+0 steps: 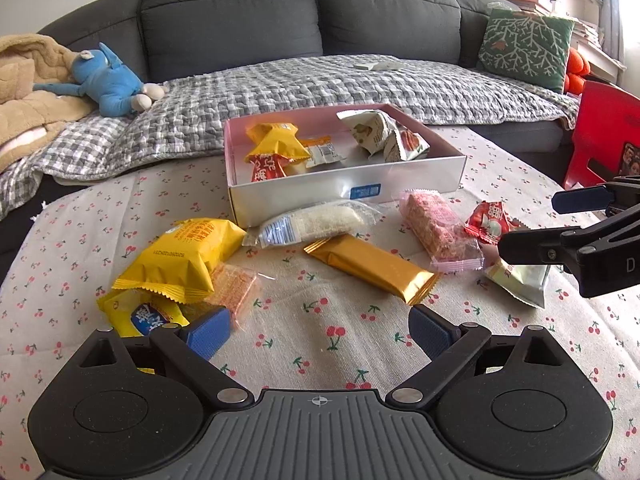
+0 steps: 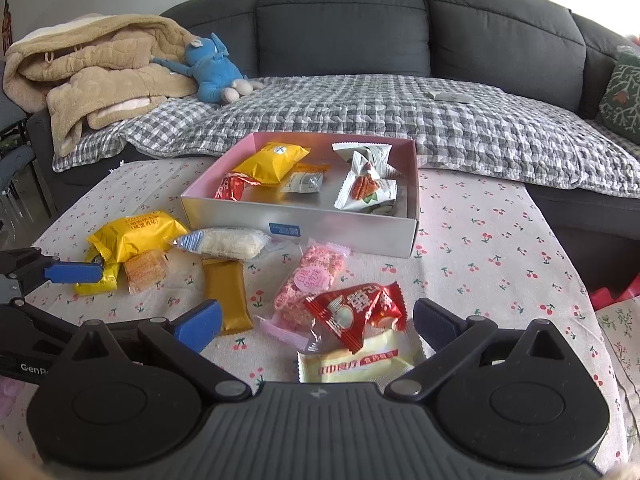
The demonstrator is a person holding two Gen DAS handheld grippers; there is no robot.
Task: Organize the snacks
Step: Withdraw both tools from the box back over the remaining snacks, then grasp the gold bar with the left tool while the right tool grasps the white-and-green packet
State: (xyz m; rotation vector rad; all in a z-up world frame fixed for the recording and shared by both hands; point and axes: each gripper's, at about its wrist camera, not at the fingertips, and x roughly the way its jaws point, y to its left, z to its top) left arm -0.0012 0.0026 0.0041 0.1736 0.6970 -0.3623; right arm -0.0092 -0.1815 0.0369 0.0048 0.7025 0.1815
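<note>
Partly done: a few packets already inside the box (image 2: 224,216) at the far middle; about eight snacks (image 1: 372,268) left loose on the near cloth. Left gripper (image 1: 320,334) and right gripper (image 2: 318,326) both spread wide, holding nothing
</note>
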